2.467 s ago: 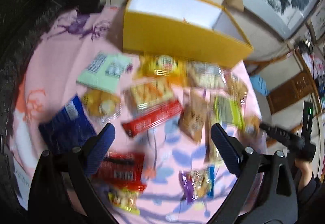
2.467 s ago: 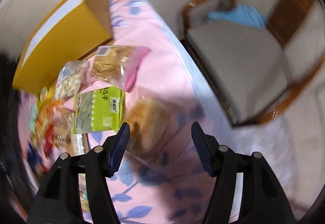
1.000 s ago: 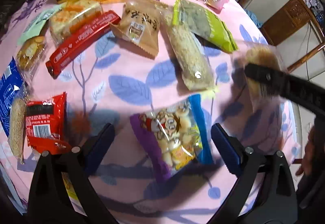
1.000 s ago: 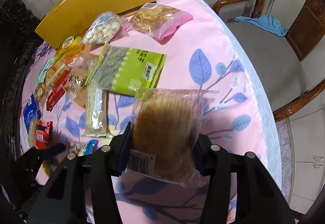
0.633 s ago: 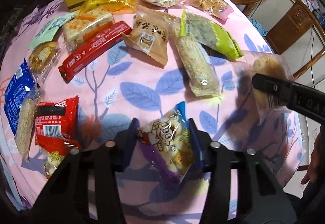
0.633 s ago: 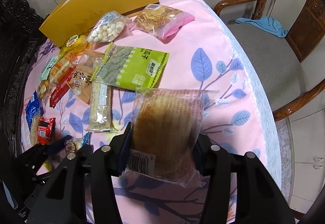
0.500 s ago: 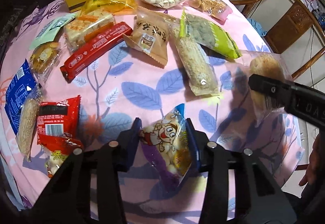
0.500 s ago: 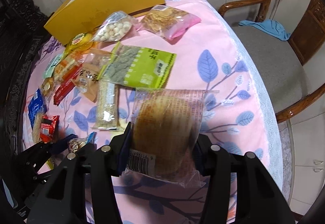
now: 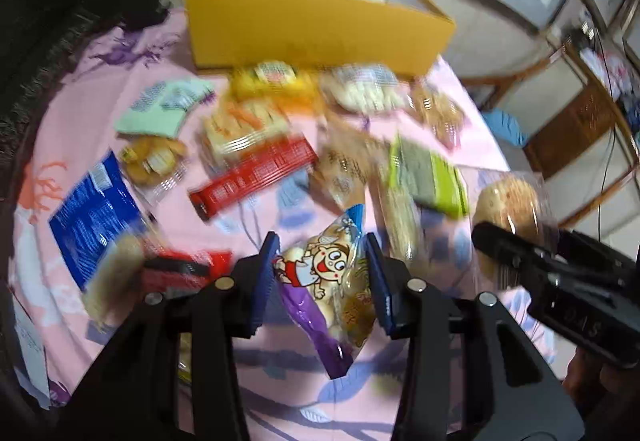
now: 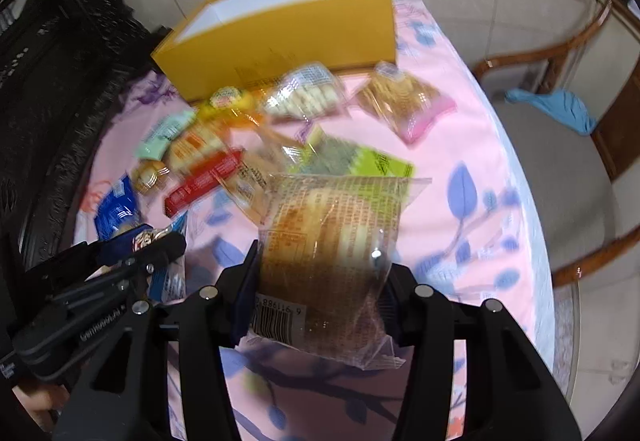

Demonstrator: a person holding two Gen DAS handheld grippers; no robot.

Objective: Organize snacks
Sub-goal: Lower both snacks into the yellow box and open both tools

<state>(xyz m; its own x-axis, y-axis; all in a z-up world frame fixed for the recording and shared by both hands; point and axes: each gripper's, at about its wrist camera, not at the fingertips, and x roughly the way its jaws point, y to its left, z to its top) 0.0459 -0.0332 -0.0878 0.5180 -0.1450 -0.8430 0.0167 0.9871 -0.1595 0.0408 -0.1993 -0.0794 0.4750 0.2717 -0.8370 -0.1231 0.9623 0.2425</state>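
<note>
My left gripper (image 9: 322,261) is shut on a cartoon snack packet (image 9: 332,289) with purple and blue edges, held above the pink tablecloth (image 9: 80,113). My right gripper (image 10: 320,273) is shut on a clear-wrapped round bread packet (image 10: 332,241), also lifted; it shows at the right of the left wrist view (image 9: 508,209). An open yellow box (image 9: 316,25) stands at the far end of the table, also in the right wrist view (image 10: 288,37). Several snack packets lie between it and the grippers.
On the cloth lie a red bar packet (image 9: 256,177), a blue packet (image 9: 96,213), a green packet (image 9: 432,177) and a pink-edged packet (image 10: 404,101). A wooden chair (image 10: 560,145) with a blue cloth (image 10: 560,113) stands right of the table. Dark carved furniture (image 10: 48,61) is at left.
Both grippers have lifted and tilted up with their packets, so the yellow box's open top has come into view. The background is motion-blurred.
</note>
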